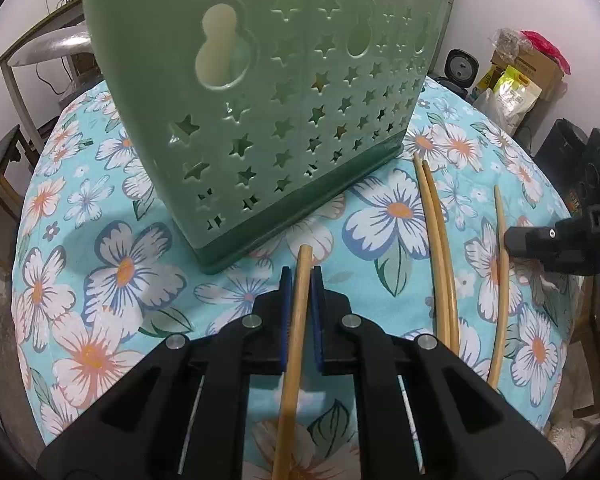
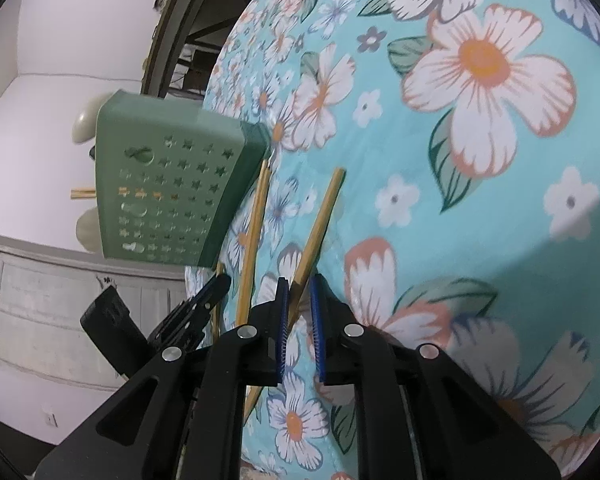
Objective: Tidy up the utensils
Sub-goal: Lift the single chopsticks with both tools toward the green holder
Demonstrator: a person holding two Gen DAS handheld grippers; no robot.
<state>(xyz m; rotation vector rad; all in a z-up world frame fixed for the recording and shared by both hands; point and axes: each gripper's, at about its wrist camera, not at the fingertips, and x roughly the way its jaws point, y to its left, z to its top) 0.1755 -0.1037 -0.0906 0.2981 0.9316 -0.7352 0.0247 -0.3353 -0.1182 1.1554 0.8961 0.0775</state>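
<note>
Bamboo-coloured chopstick (image 1: pixel 300 312) sits pinched lengthwise in your left claw (image 1: pixel 301 276), tip aimed at the green star-pierced plastic holder (image 1: pixel 260 92) directly above in frame.

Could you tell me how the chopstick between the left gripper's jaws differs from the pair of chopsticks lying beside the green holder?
The chopstick in the left gripper is a single stick clamped between the blue pads; the pair of chopsticks lies free on the floral tablecloth, ungripped. The held chopstick's end points at the green holder's near corner; the pair lies further right, its ends by the holder's right end. All look like plain light wood.
</note>
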